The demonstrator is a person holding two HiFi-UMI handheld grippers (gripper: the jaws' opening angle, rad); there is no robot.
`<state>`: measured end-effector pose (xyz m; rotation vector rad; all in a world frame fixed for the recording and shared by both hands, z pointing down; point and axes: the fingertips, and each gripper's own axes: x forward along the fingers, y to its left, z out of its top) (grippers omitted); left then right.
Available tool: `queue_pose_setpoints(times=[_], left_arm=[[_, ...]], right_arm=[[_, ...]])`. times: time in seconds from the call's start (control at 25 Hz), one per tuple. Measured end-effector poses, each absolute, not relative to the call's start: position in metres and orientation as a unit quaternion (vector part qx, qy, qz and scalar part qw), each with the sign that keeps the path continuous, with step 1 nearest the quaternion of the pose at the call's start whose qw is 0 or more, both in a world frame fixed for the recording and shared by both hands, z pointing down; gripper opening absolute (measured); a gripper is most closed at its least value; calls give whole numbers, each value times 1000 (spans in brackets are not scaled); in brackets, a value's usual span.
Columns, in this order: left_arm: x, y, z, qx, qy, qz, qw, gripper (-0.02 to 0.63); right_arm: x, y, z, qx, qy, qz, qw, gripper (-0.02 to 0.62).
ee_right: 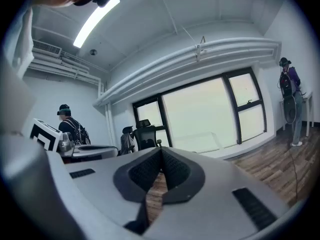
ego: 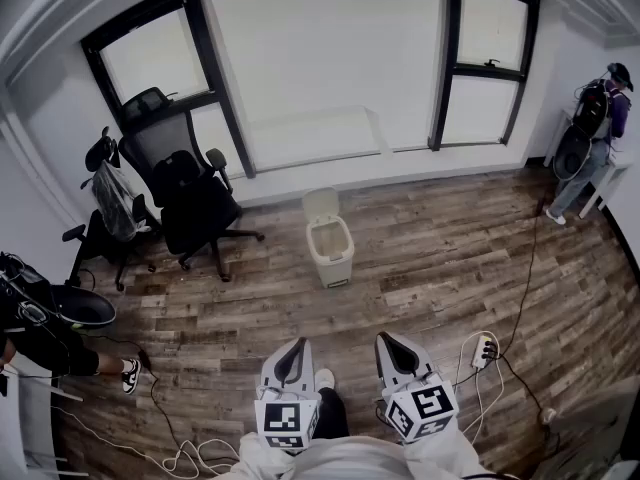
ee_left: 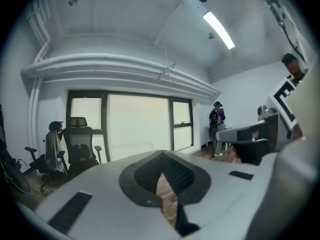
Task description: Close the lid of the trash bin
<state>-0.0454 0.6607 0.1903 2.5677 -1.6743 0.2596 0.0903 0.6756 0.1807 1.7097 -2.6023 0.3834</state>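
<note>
Toward the far wall, under the window [ego: 320,58], the trash bin [ego: 330,251] stands on the wood floor [ego: 450,258] with its lid [ego: 321,204] raised; only the head view shows it. Nearer, the left gripper [ego: 296,345] and right gripper [ego: 386,340] are both closed on nothing, their handles cut off by the frame edge. Each gripper view looks past its jaws to the office chair [ee_left: 80,144].

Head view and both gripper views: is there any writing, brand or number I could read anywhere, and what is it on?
None can be read.
Left cube, on the left gripper: black-and-white square pattern only, no letters.
Right cube, on the right gripper: the same kind of pattern, no letters.
Trash bin: no print can be made out; too small.
</note>
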Motion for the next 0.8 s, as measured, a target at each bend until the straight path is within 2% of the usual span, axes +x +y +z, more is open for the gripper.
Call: queue_pose_setpoints(times=[0.4, 0.8], left_arm=[[-110, 504, 206, 835, -542, 90, 31, 8], [-138, 382, 208, 842, -531, 85, 44, 8]], right_arm=[[35, 524, 185, 557, -820, 127, 26, 24], [5, 407, 188, 567, -812, 130, 49, 24]])
